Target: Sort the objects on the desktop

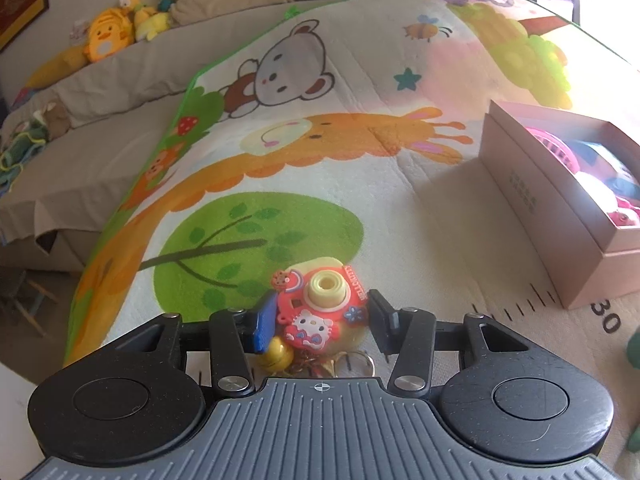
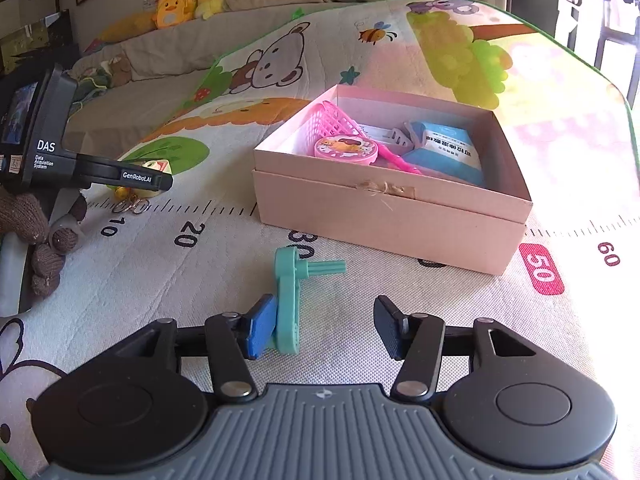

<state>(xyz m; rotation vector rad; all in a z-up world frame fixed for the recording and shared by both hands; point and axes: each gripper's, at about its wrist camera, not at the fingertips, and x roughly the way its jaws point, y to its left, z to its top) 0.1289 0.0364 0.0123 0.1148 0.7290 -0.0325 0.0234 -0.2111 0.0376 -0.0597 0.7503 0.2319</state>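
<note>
A red toy-camera keychain (image 1: 316,304) with a yellow lens, a cat charm, a small yellow bell and key rings lies on the play mat. My left gripper (image 1: 320,320) is shut on it, one pad against each side. In the right wrist view the same left gripper (image 2: 120,174) reaches in from the left, held by a gloved hand (image 2: 32,220), with the keychain (image 2: 154,166) under its tip. My right gripper (image 2: 324,324) stands open. A teal plastic crank-shaped piece (image 2: 288,300) lies on the mat against its blue left pad (image 2: 260,330); the right finger is well apart from it.
An open pink cardboard box (image 2: 392,216) sits on the mat beyond the right gripper, holding a pink basket (image 2: 332,120), a round pink tin (image 2: 346,150) and a blue packet (image 2: 448,148). The box (image 1: 520,200) is right of the left gripper. Plush toys (image 1: 108,36) line the far bed.
</note>
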